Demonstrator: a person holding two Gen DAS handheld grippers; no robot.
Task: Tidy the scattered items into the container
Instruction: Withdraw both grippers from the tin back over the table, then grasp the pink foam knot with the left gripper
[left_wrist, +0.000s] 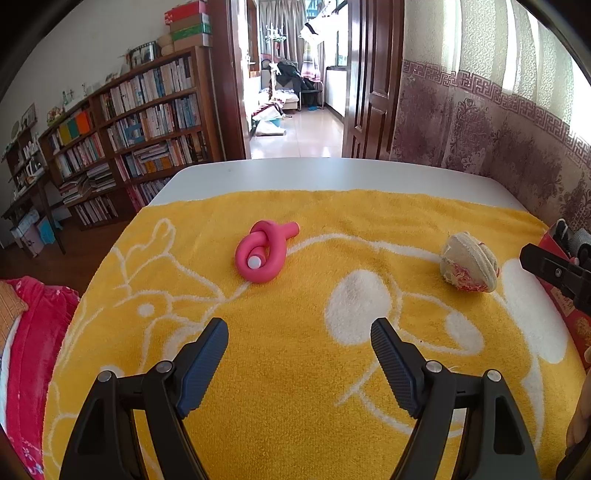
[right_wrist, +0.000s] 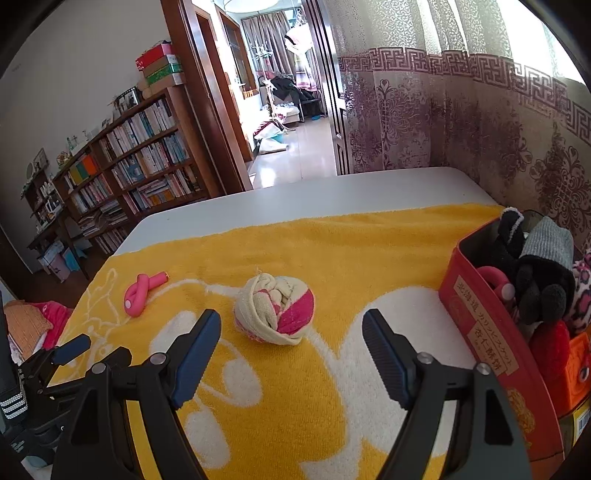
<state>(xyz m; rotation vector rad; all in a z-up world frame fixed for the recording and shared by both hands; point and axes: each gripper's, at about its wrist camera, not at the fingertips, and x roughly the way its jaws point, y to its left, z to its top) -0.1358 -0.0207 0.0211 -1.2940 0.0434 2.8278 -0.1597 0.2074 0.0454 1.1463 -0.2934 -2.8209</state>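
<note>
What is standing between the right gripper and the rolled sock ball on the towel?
Nothing visible. The right gripper is open with the sock ball just ahead, between its fingers; only bare yellow towel lies around it.

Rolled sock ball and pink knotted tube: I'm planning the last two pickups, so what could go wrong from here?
1. The red tin already looks crowded with a black glove and other items, so a dropped piece might sit on top or tumble out.
2. The sock ball is round and loosely rolled; the open right gripper could nudge it away or unroll it.
3. The pink knotted tube lies on the yellow towel; a low grasp by the left gripper might snag the cloth.
</note>
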